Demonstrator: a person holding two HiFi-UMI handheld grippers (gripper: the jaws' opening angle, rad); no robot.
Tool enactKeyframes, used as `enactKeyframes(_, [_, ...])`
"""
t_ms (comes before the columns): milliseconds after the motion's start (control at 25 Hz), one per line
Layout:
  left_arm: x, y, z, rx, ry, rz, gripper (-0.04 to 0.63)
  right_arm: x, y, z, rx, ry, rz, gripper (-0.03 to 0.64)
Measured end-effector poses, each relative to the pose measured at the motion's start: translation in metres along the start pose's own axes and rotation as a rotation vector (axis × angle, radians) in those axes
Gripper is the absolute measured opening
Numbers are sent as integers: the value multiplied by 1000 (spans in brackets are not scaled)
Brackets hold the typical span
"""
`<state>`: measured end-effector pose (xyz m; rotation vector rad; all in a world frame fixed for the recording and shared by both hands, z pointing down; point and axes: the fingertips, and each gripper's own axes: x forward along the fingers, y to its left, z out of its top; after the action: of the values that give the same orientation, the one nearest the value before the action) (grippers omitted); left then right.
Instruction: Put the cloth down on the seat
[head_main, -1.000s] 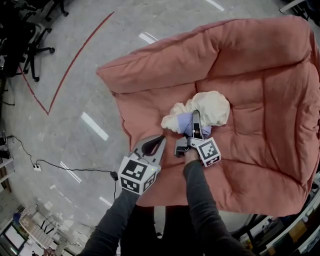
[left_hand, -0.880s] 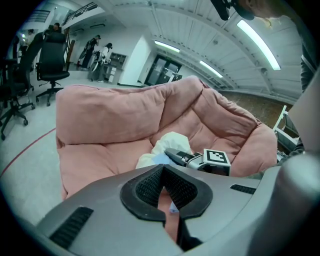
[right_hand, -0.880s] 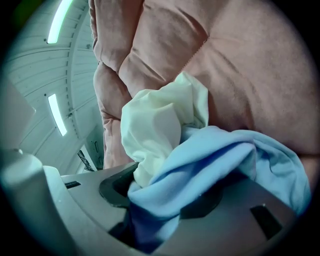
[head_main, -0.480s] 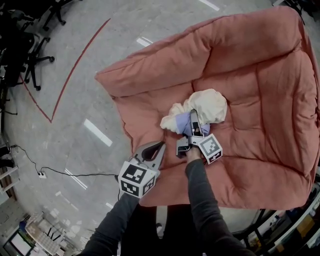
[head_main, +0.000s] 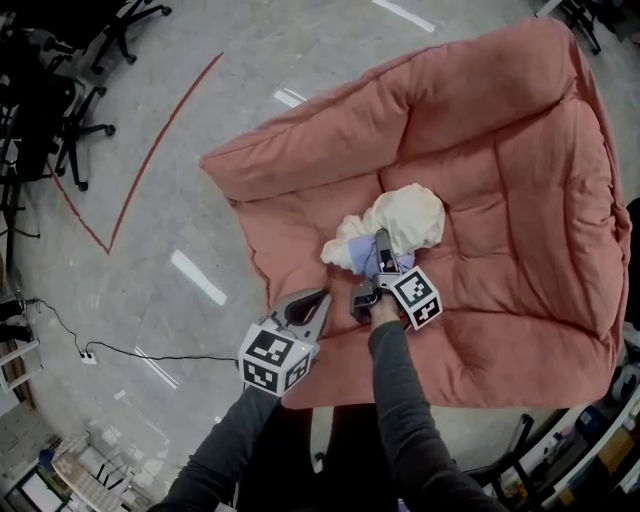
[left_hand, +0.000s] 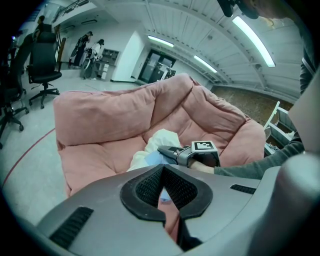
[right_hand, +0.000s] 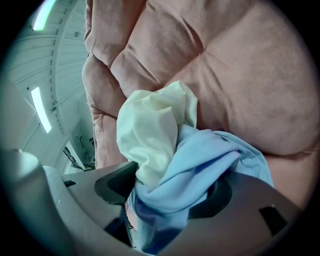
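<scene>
The cloth (head_main: 405, 215) is a bunched cream and light-blue bundle lying on the middle of the pink cushioned seat (head_main: 500, 200). My right gripper (head_main: 380, 242) rests at its near edge. Its jaws are opening, and the blue part of the cloth (right_hand: 200, 170) still lies loosely between them, with the cream part (right_hand: 150, 125) beyond. My left gripper (head_main: 322, 295) hovers at the seat's front-left edge, shut and empty. In the left gripper view, its closed jaws (left_hand: 162, 167) point toward the cloth (left_hand: 155, 142) and the right gripper (left_hand: 170, 151).
The seat stands on a grey polished floor with a red line (head_main: 150, 130). Black office chairs (head_main: 80, 110) stand at the far left, and a cable (head_main: 130, 345) runs across the floor to a socket. Shelving shows at the bottom right corner.
The right gripper stays at the cloth on the seat, and the bundle has settled in place. The left gripper has barely moved. The head view has shifted slightly.
</scene>
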<state>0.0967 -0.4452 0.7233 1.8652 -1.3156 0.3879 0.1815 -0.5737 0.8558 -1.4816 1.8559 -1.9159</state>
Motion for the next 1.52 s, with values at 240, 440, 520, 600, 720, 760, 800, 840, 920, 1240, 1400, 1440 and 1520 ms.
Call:
enactKeyframes(240, [-19,-6,13,-23,-1,5,6,-16,1,-3,38,17,-85,272])
enactKeyframes(440, [-28,-14,20,-21,0,2,6,-32,-3,-6,87,16,-134,272])
enactKeyframes(520, [-34,-19,27,-14,-3,-5,6,-41,1,-5,98,14,-145,272])
enactKeyframes(600, [-42,-21,37,-5,-6,-10,6,-46,8,-5,104,12,-157,272])
enactKeyframes(720, [-55,-21,50,9,-5,-20,6,-55,20,-9,117,9,-174,272])
enactKeyframes(760, [-58,-21,52,13,-4,-23,6,-58,23,-10,123,10,-178,272])
enactKeyframes(800, [-61,-22,54,16,-3,-27,7,-62,25,-11,129,11,-182,272])
enactKeyframes(840, [-63,-23,56,19,-2,-32,6,-66,27,-12,134,12,-185,272])
enactKeyframes(920, [-68,-27,59,28,1,-44,7,-74,31,-12,142,14,-192,272])
enactKeyframes(1240, [-96,-38,62,61,6,-73,6,-112,52,-7,85,17,-202,272])
enactKeyframes(1400, [-113,-40,64,57,-10,-77,6,-136,71,0,25,13,-168,272])
enactKeyframes(1440, [-117,-40,64,54,-15,-75,6,-143,75,1,12,11,-155,272])
enactKeyframes(1520, [-127,-41,65,50,-22,-73,6,-157,85,1,-2,5,-127,272])
